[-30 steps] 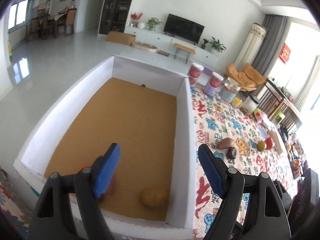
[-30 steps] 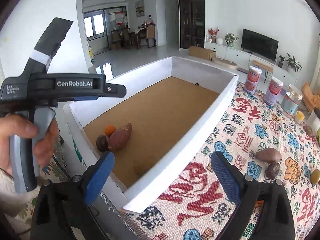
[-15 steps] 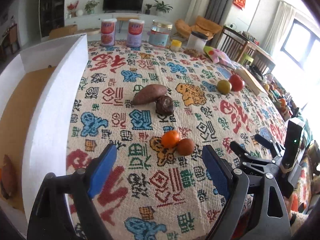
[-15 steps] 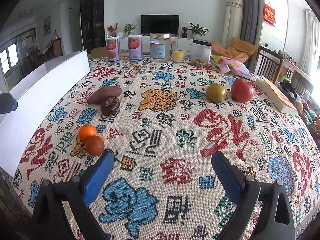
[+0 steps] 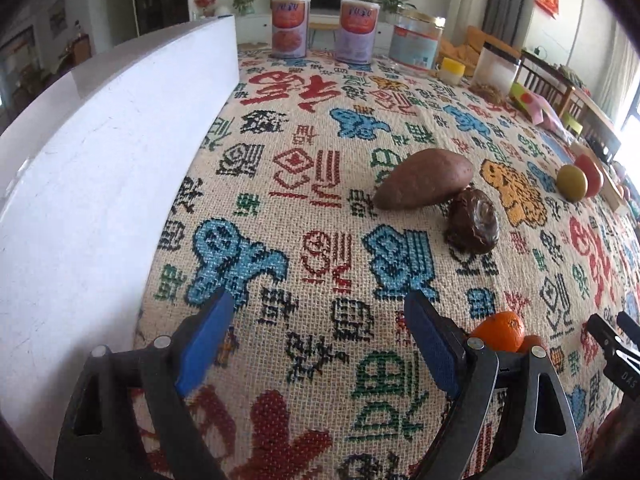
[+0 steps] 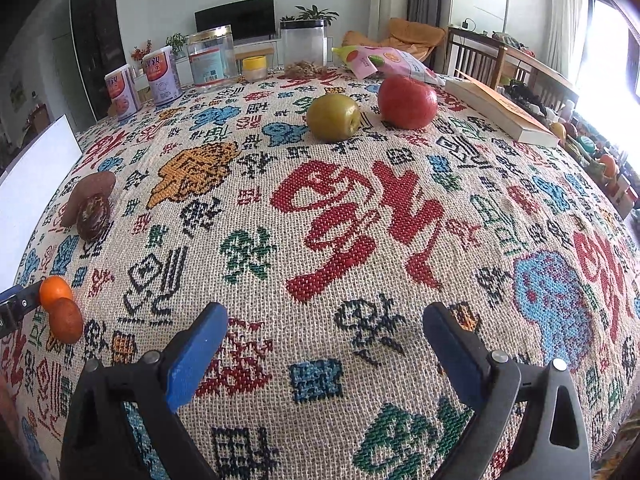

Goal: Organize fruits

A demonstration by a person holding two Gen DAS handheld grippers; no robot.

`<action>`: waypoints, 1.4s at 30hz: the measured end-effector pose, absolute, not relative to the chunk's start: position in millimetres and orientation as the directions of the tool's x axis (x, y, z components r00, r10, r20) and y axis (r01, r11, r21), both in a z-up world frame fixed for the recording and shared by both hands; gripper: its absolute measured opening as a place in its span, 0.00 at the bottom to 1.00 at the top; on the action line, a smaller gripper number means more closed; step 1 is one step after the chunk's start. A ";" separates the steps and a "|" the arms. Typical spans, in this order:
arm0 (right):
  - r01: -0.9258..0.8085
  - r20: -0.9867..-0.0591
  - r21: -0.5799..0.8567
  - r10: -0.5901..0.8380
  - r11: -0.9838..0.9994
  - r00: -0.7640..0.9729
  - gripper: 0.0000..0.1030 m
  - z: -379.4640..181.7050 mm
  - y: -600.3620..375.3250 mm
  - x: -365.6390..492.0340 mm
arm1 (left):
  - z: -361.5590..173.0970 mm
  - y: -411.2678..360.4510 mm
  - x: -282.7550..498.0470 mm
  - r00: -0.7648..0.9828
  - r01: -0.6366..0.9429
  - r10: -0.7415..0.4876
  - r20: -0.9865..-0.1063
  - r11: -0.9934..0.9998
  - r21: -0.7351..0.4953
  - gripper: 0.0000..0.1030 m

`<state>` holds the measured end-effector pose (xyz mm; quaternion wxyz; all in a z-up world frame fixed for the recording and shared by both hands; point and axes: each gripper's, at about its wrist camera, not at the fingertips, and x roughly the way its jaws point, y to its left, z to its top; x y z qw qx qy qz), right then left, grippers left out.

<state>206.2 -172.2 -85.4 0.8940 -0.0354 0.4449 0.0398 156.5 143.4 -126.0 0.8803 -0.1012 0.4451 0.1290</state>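
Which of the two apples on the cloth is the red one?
The right apple, nearer the book; the other apple is yellow-green.

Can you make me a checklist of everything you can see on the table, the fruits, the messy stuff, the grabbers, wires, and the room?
Surface: patterned woven tablecloth, with a white box wall at its left edge.
Job's things: sweet potato touching a dark wrinkled fruit; orange touching a darker orange fruit; green apple beside red apple.
Clutter: two cans, clear jar, yellow cup, snack bag, book.
Grippers: left gripper open, empty; right gripper open, empty.
Cables: nothing seen.
Surroundings: living room, TV, plants, wooden chairs.
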 end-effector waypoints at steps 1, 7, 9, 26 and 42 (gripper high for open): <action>-0.102 -0.800 -0.032 0.035 0.994 0.599 0.95 -85.8 -172.1 206.0 | -126.9 148.3 161.4 0.574 -0.330 0.153 -0.805 0.942 -0.057 0.89; -0.082 -0.807 -0.008 0.042 0.997 0.589 0.95 -87.5 -177.5 207.3 | -133.7 155.2 202.4 0.553 -0.341 0.206 -0.807 0.940 0.006 1.00; -0.081 -0.808 -0.013 0.037 0.997 0.588 0.95 -87.5 -177.0 207.0 | -134.0 158.1 209.6 0.552 -0.346 0.206 -0.808 0.938 0.002 1.00; -0.071 -0.809 -0.021 0.025 0.997 0.587 0.97 -87.9 -177.2 205.9 | -134.3 158.9 209.1 0.552 -0.347 0.206 -0.808 0.938 0.002 1.00; -0.057 -0.808 -0.028 0.011 0.998 0.589 0.97 -87.1 -178.2 204.8 | -134.3 158.3 209.5 0.553 -0.346 0.206 -0.808 0.938 0.002 1.00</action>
